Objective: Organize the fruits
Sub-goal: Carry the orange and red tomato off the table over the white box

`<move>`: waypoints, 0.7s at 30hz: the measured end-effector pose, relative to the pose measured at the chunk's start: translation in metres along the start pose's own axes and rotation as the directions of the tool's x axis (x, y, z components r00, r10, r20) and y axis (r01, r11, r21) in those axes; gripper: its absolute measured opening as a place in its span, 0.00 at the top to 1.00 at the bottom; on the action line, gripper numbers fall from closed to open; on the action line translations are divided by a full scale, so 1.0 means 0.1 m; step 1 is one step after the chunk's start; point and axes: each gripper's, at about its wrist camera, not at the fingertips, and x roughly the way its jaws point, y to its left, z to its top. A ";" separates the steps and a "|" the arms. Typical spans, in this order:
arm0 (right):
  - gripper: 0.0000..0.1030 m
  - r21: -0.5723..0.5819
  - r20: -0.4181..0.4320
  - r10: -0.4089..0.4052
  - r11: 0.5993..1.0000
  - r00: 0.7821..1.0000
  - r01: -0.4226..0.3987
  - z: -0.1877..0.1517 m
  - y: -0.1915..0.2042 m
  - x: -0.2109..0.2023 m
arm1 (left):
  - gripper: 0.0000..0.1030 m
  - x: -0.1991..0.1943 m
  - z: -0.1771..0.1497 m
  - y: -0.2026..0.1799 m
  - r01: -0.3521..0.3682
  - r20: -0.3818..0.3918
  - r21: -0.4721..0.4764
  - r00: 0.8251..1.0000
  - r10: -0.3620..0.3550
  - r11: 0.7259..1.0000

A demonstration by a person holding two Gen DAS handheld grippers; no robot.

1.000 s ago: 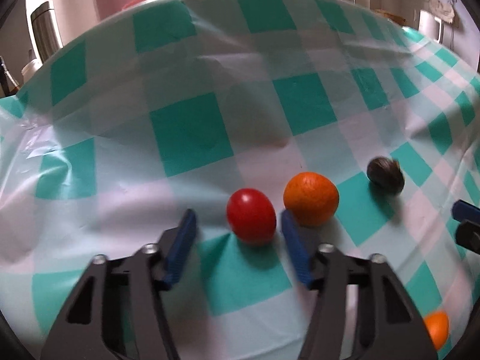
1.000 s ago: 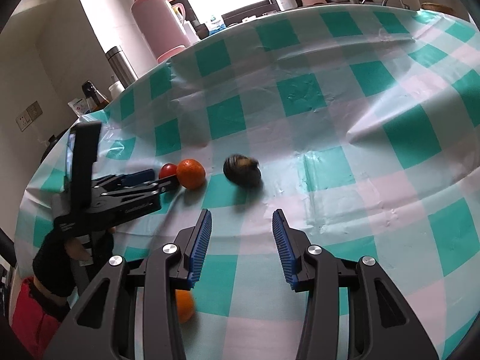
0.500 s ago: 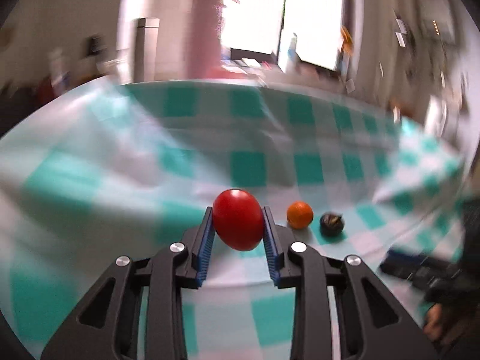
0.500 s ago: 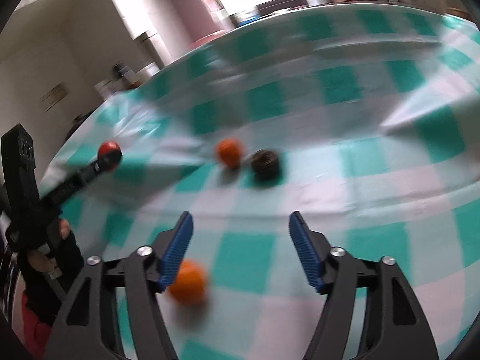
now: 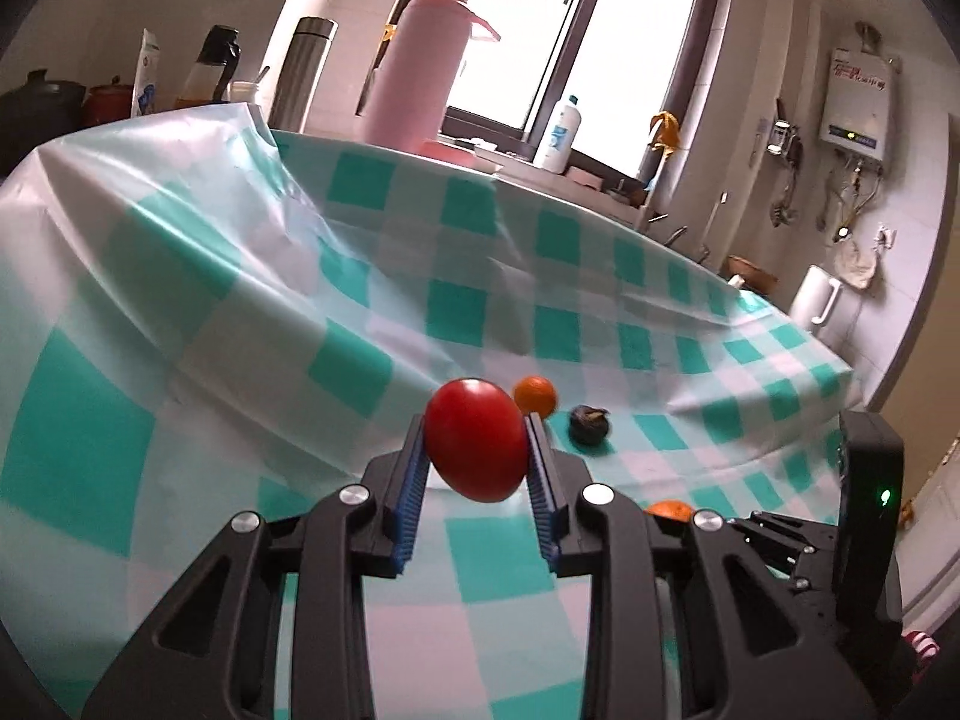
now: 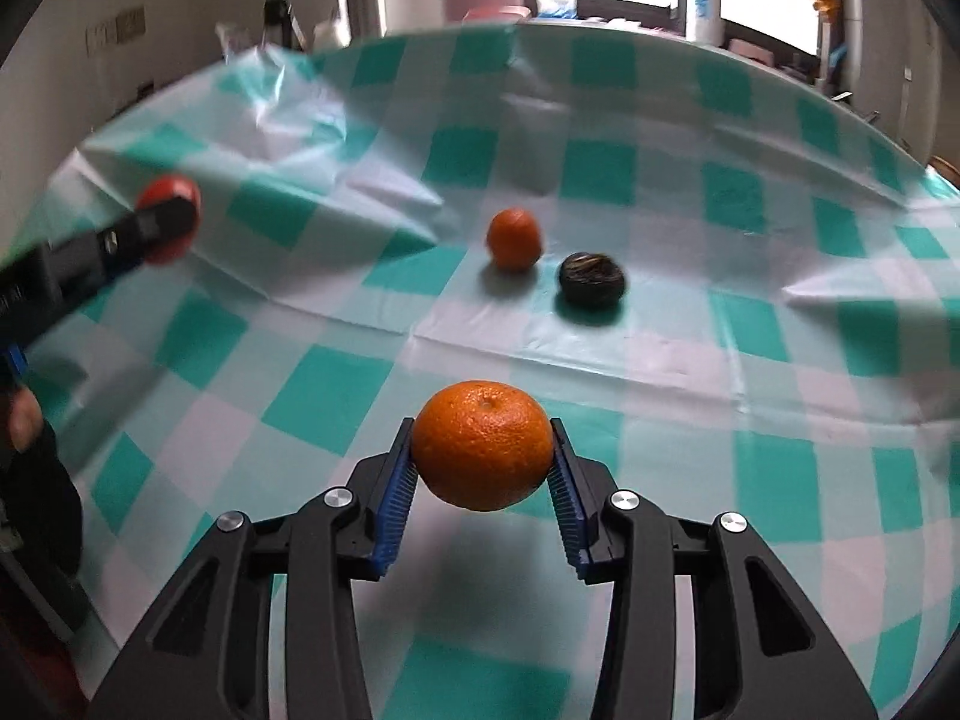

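Note:
My left gripper (image 5: 474, 419) is shut on a red tomato (image 5: 474, 450) and holds it above the teal-checked tablecloth (image 5: 180, 300). In the right wrist view the same tomato (image 6: 174, 195) hangs at the far left. The jaws of my right gripper (image 6: 482, 426) are closing, with their blue pads pressed on both sides of a mandarin (image 6: 483, 444) low over the cloth. A second mandarin (image 6: 513, 239) and a dark round fruit (image 6: 592, 279) lie side by side on the cloth beyond it, and both also show in the left wrist view: mandarin (image 5: 534, 395), dark fruit (image 5: 589, 425).
A pink thermos (image 5: 414, 72), a steel flask (image 5: 303, 72) and a white bottle (image 5: 558, 135) stand past the table's far edge by the window. The cloth is creased and bunched up at the far left. A person's dark sleeve (image 6: 30, 480) is at the left.
The left gripper closed on the tomato and lifted it off the cloth, away from the mandarin. The right gripper opened wide over the near mandarin, then closed on it.

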 end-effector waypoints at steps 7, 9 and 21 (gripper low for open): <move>0.60 0.068 0.050 0.007 0.998 0.999 -0.010 -0.26 -0.29 -0.47 | 0.70 -0.14 -0.28 -0.35 0.056 -0.021 0.020 0.998 -0.056 0.998; 0.60 0.089 0.059 0.000 0.996 0.998 -0.005 -0.36 -0.40 -0.62 | 0.70 -0.16 -0.34 -0.52 0.072 -0.028 0.051 0.997 -0.071 0.996; 0.60 0.231 0.126 -0.103 0.970 0.987 0.071 -1.08 -1.23 -1.44 | 0.70 -0.22 -0.77 -1.84 0.236 -0.121 0.270 0.970 -0.210 0.933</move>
